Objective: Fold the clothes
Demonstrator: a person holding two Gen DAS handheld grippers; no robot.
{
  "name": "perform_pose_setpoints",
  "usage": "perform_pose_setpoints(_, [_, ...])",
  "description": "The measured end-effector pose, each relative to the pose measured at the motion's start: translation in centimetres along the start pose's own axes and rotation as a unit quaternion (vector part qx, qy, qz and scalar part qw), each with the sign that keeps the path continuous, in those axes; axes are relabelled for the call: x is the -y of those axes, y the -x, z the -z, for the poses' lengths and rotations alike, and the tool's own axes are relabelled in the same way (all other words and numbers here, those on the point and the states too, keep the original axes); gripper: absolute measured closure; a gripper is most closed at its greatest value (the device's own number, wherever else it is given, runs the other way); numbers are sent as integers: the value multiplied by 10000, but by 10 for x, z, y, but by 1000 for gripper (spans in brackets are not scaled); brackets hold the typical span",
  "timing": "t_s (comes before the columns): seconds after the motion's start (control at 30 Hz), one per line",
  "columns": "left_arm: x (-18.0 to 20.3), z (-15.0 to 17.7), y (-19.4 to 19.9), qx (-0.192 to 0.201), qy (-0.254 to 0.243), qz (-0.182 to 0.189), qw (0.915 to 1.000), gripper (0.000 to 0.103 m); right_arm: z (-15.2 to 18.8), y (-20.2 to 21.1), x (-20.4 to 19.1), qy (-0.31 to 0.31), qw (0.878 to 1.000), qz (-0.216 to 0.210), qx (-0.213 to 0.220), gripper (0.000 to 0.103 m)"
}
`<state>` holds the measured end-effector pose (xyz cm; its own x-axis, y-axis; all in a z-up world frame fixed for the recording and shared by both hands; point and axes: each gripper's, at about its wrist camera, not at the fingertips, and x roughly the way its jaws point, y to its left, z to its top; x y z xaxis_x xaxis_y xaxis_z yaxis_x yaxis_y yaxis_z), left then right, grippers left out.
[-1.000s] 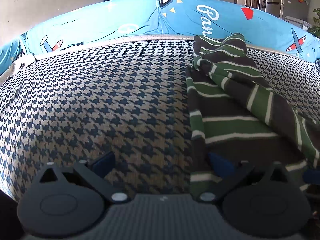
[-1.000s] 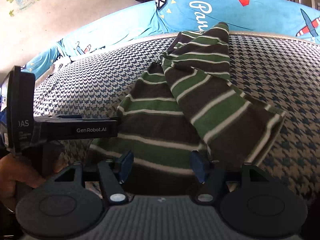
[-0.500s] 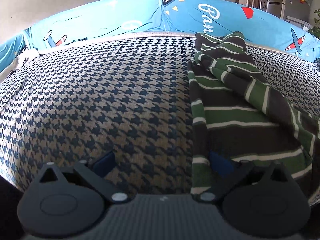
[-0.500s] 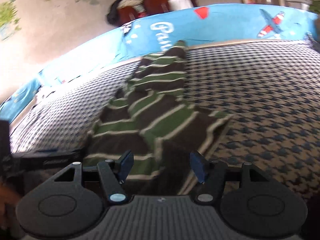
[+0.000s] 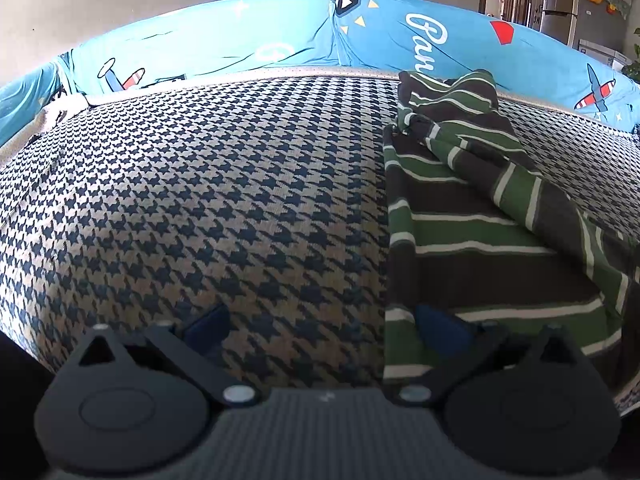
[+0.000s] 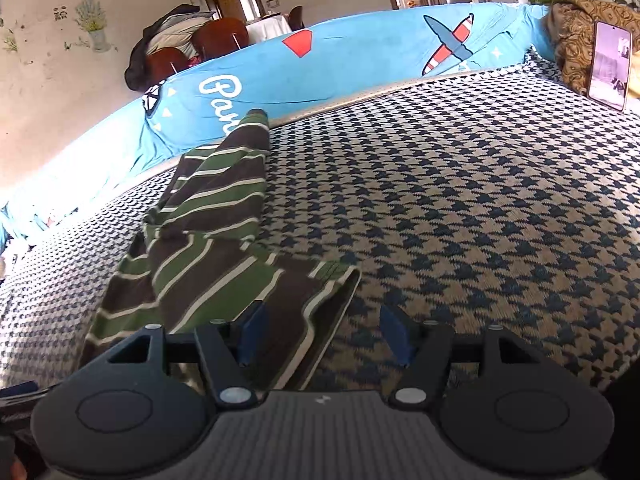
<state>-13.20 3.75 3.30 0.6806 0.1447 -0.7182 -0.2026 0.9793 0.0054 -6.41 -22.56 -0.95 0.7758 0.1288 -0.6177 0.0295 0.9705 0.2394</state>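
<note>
A green, brown and white striped garment (image 5: 472, 216) lies partly folded on the houndstooth-covered bed (image 5: 200, 200). My left gripper (image 5: 324, 326) stands open over the garment's near left edge, with its right finger above the cloth and its left finger above the bare cover. In the right wrist view the same garment (image 6: 208, 248) stretches away to the left. My right gripper (image 6: 324, 334) is open at its near right corner, with the hem between the fingers and neither pad pressing on it.
A blue cartoon-print padded wall (image 6: 320, 68) borders the bed's far side. A phone (image 6: 610, 66) leans against a brown patterned cloth (image 6: 580, 28) at the far right. Chairs with draped clothes (image 6: 188, 48) stand beyond the wall.
My right gripper has swung rightward and rolled, so the garment now lies left of its view instead of centred. The left gripper has barely moved.
</note>
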Motion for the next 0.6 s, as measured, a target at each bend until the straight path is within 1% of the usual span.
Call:
perform_pose_setpoints(0.1, [0,0,-1,-7,15,9,10000,0,-1,-8,-3,88,9999,66,57,40])
perform_pose_setpoints(0.17, [0,-1,-2,-11,32,22,10000,0,-1,-14,-8,256,9996,97,78,44])
perform_pose_setpoints(0.23, [-1,-1,-3,-13,56,31,10000,0,-1,-17,-11,379,9991,135,109,57])
perform_pose_setpoints(0.37, [1,-2,-3,10,79,23,10000,0,0,-22,-17,576,9982,64,143,75])
perform_pose_setpoints(0.4, [1,-3,-3,17,82,24,10000,0,1,-23,-19,649,9978,46,149,83])
perform_pose_setpoints(0.43, [0,-3,-2,24,91,27,10000,0,1,-23,-19,676,9976,7,154,88])
perform_pose_setpoints(0.5, [-1,-3,-2,31,101,33,9999,0,1,-23,-20,684,9975,-92,163,94])
perform_pose_setpoints(0.6, [-1,-3,-2,38,113,35,9999,0,0,-18,-21,605,9977,-191,223,95])
